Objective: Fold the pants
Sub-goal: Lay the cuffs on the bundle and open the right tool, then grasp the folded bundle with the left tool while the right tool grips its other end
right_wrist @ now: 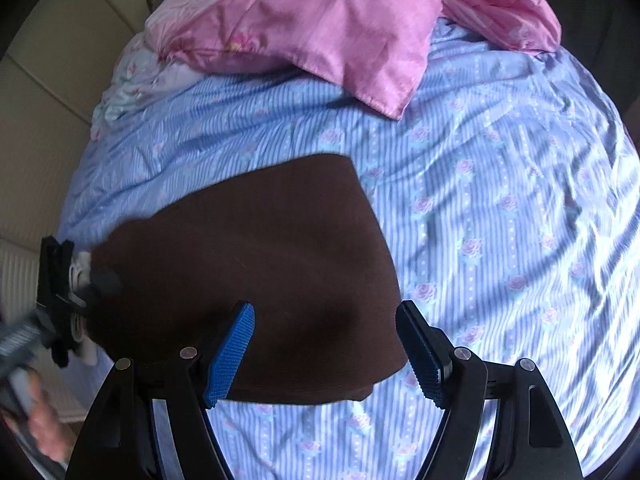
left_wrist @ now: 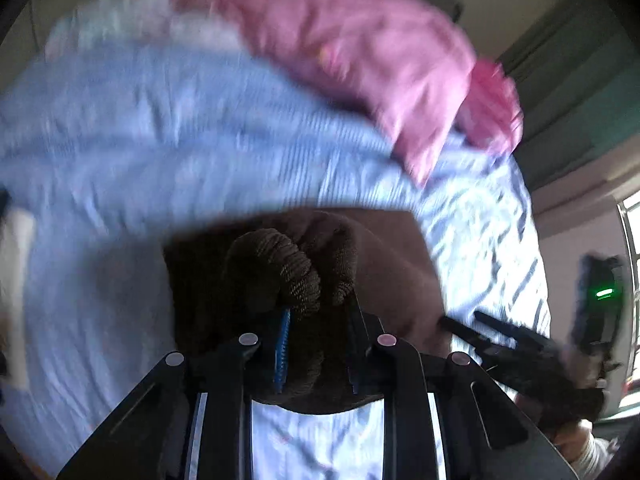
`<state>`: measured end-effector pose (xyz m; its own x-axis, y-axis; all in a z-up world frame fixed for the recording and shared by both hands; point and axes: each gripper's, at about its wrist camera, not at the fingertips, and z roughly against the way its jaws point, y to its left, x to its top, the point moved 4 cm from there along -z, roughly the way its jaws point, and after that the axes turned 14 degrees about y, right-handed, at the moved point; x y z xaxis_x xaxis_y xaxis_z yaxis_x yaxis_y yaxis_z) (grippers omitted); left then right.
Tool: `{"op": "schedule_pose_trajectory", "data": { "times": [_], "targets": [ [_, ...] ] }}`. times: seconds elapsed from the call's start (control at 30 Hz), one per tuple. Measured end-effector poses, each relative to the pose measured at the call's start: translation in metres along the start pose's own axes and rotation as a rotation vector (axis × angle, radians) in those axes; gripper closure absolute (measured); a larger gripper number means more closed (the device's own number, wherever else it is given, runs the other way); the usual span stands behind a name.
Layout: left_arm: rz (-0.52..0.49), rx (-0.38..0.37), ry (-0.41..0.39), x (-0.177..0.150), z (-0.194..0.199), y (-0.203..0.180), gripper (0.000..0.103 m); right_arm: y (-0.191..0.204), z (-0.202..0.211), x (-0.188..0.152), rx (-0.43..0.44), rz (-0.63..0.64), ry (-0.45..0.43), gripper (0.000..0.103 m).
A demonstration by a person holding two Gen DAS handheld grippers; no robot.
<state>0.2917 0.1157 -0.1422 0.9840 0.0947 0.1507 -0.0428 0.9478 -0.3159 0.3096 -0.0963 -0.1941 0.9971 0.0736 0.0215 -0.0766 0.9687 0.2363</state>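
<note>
Left wrist view: the left gripper pinches a bunched ribbed edge of the dark brown knit pants, which lie on the blue striped floral bedsheet; a pink satin pillow lies far.

Right wrist view: the right gripper hangs wide apart over the pants' near right corner, gripping nothing.
</note>
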Motion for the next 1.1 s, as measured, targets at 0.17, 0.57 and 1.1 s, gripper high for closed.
{"op": "schedule_pose_trajectory", "data": {
  "times": [0.17,0.57,1.1],
  "targets": [
    [-0.134,0.096,-0.112,0.003,0.028,0.001,0.079,0.008,-0.008,-0.011,0.024,0.017,0.004,0.028],
    [0.024,0.111,0.127,-0.008,-0.056,0.065,0.066,0.015,-0.033,-0.033,-0.049,0.041,0.075,0.028],
    [0.108,0.202,0.156,-0.007,-0.049,0.084,0.012,0.023,-0.021,-0.03,-0.069,0.07,0.049,0.028]
  ]
}}
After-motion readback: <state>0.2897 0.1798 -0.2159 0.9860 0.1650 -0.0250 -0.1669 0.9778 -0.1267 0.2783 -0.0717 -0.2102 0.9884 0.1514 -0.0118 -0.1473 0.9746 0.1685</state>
